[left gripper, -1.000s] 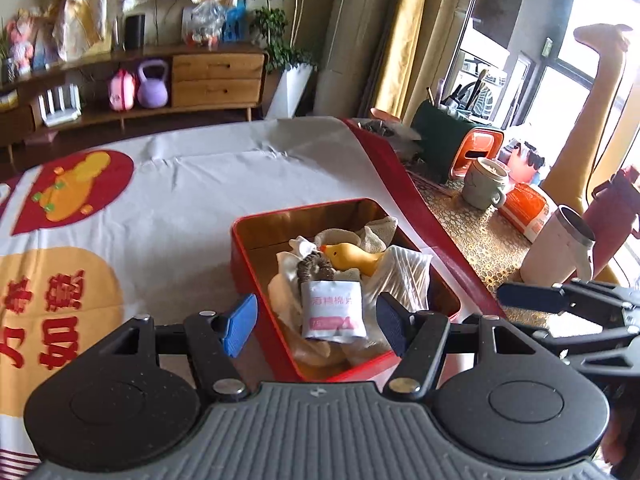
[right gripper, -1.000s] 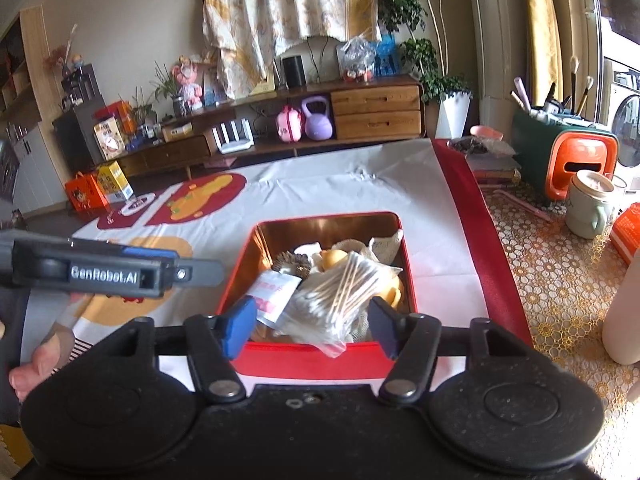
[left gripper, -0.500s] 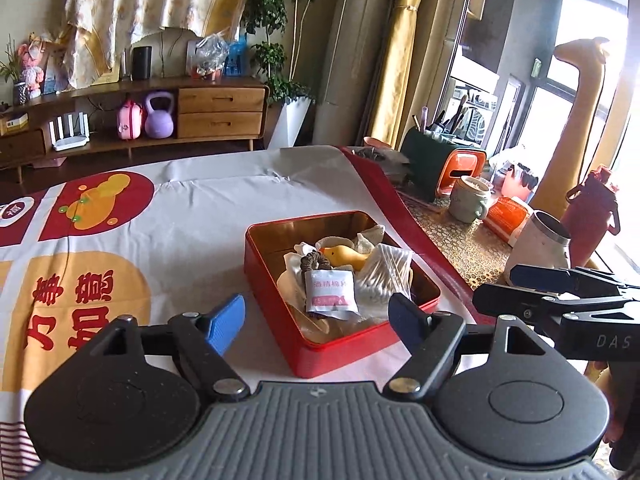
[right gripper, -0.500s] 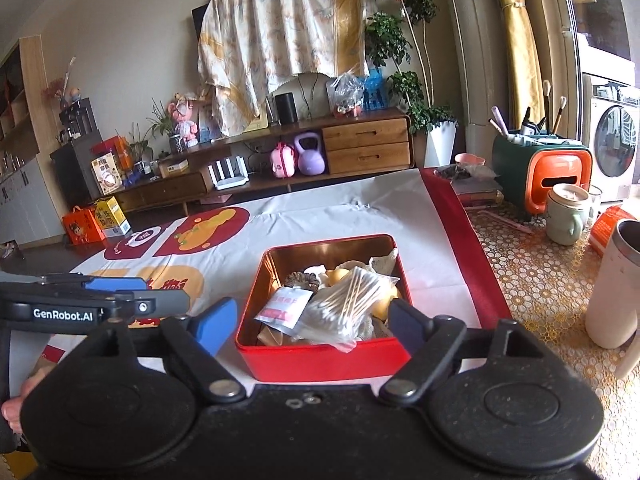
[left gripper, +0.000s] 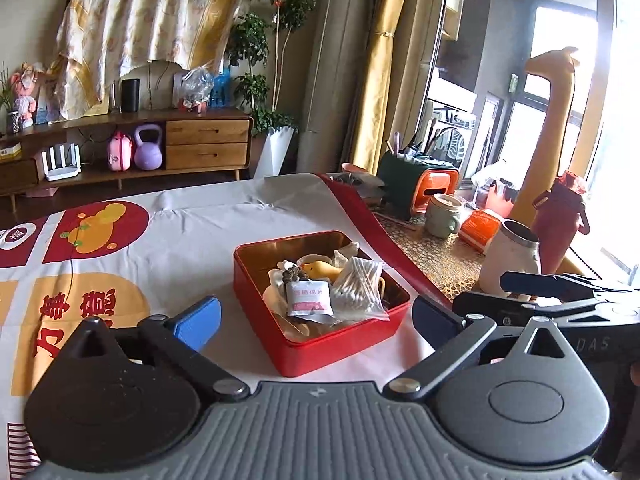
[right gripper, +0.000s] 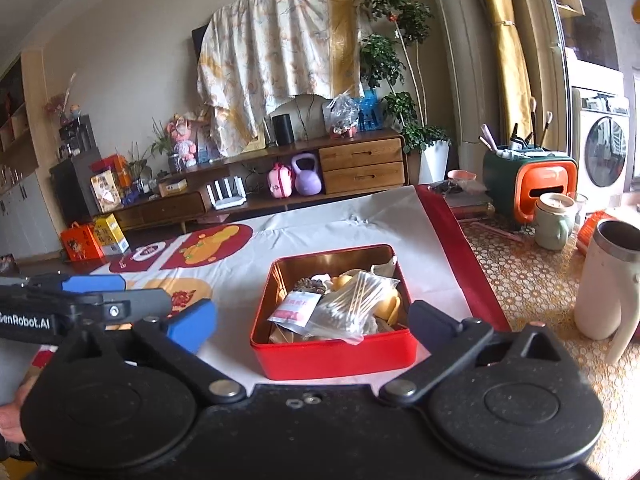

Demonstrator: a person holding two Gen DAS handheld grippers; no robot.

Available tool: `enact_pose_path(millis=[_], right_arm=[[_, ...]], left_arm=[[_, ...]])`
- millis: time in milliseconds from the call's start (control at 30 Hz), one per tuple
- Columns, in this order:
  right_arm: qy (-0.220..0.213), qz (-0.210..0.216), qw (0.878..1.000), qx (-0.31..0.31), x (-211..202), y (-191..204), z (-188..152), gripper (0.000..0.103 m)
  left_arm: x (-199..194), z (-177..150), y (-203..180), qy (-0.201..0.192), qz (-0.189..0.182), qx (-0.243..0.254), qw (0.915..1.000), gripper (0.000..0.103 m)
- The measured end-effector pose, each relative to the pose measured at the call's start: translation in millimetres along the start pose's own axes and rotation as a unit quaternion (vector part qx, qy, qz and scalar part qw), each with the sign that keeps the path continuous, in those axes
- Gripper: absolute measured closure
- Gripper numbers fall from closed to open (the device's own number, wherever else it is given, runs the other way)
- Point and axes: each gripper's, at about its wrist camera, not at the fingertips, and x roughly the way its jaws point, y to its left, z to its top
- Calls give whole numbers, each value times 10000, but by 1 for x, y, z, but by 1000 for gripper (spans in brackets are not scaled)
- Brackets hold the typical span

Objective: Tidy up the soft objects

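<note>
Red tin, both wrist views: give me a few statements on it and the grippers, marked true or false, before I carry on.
1. The red tin has its lid on. False: it stands open, with no lid in view.
2. A clear bag of cotton swabs lies in the tin. True.
3. The left gripper holds the white sachet. False: its jaws are opening with nothing between them.
4. The right gripper holds nothing. True; its jaws are opening.
5. The tin sits on the white printed cloth. True.

home – living rm | TV console [right gripper: 280, 184] | washer [right gripper: 600, 148] | plant [left gripper: 276, 80]
</note>
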Motion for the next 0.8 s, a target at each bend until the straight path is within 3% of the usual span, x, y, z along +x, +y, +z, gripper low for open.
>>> enact_pose_path(millis=[800], right_arm=[[-196, 116, 9997, -62, -22, 14, -6, 0]], left_arm=[[-25, -8, -11, -90, 178, 174, 9997, 0]])
